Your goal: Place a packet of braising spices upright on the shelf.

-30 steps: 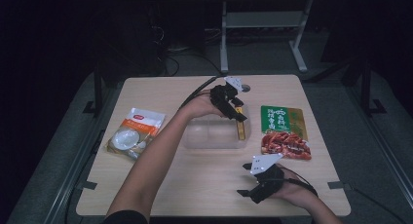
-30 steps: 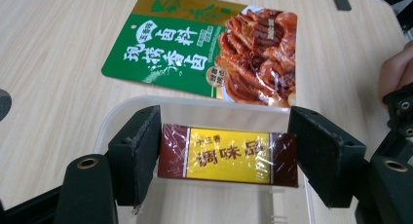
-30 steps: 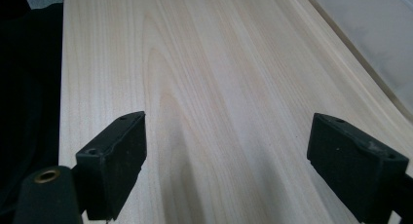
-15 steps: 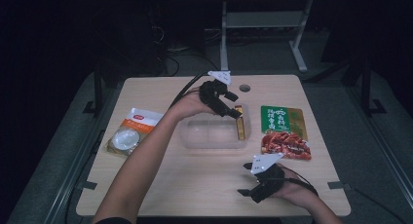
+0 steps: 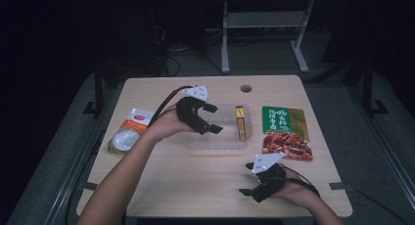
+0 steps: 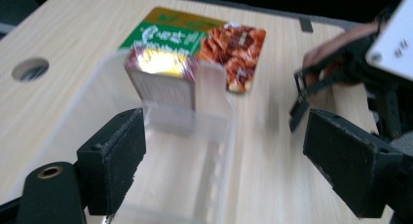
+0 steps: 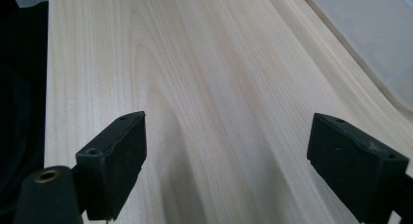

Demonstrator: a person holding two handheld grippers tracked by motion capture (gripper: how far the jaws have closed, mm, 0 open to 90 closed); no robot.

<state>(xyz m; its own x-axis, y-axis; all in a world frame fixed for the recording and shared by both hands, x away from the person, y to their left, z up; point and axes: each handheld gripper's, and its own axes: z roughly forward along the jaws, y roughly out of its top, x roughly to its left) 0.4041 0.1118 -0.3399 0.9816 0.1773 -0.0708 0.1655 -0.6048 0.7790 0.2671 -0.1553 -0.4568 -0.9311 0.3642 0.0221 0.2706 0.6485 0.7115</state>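
Observation:
A clear plastic container (image 5: 215, 146) lies at the table's middle. A small box (image 5: 240, 123) with a gold and red top stands at its right end. My left gripper (image 5: 214, 119) hovers over the container's left half, a little left of the box. Its jaws have just been opening and stand wide with nothing gripped. In the left gripper view the box (image 6: 163, 75) stands ahead inside the container (image 6: 87, 112), beyond the open jaws of the left gripper (image 6: 226, 131). My right gripper (image 5: 246, 178) rests open near the front edge, over bare wood (image 7: 219, 63).
A green packet (image 5: 284, 120) and a red food packet (image 5: 288, 146) lie right of the container. An orange and white packet (image 5: 128, 133) lies at the left. A round hole (image 5: 246, 88) sits near the table's far edge. Dark floor surrounds the table.
My left gripper has pulled back leftward from the container's right end and opened. The box stays standing in the container. The right gripper has kept still.

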